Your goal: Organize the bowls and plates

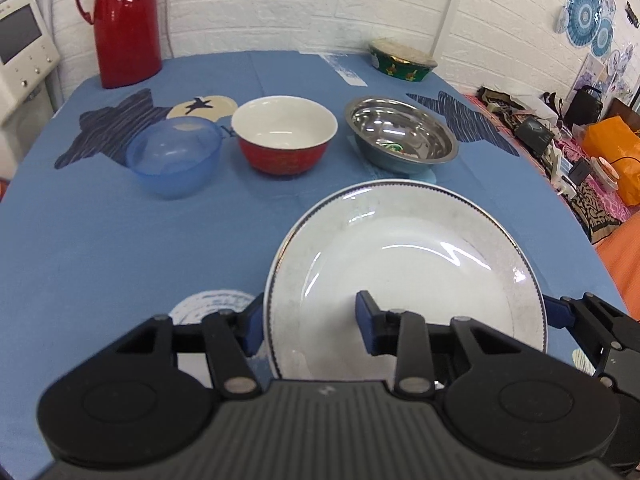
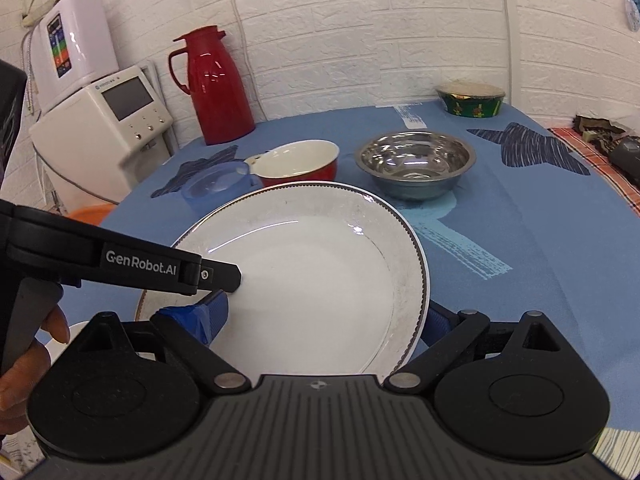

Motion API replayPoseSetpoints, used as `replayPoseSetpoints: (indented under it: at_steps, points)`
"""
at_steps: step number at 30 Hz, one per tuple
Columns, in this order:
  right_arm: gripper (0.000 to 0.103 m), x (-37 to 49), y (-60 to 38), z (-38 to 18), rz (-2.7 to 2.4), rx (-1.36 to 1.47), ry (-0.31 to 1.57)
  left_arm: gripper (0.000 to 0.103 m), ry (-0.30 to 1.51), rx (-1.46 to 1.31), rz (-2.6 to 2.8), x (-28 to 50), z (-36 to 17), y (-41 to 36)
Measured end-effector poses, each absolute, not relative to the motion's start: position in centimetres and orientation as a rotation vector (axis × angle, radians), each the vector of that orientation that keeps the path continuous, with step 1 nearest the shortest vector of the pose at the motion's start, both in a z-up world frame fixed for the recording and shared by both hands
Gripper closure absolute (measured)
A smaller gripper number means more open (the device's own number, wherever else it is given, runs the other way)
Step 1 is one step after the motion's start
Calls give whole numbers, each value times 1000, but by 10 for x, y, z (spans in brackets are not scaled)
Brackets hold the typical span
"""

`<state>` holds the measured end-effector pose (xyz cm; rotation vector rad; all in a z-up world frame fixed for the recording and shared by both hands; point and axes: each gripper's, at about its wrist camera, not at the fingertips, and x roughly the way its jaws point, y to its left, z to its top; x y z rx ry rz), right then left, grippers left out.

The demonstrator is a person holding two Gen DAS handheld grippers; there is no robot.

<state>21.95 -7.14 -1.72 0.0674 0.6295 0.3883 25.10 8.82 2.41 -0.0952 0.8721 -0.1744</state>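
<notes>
The white plate (image 1: 404,276) sits at the near edge of the blue tablecloth (image 1: 100,240), with both tools straddling its rim. The left gripper (image 1: 310,320) has one blue pad outside the rim at nine o'clock and one over the well — spread, not yet pinching. The right gripper (image 2: 326,320) brackets the three o'clock rim likewise, jaws apart. Beyond, at twelve o'clock, stand the blue plastic bowl (image 1: 174,156), red bowl (image 1: 285,134) and steel bowl (image 1: 401,134). Close both evenly on the rim before lifting — glazed china may slip.
</notes>
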Motion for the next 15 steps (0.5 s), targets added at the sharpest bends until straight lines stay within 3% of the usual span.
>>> replayPoseSetpoints:
  at_steps: [15]
  points:
    - [19, 145, 27, -22, 646, 18, 666, 69, 859, -223, 57, 118, 14, 202]
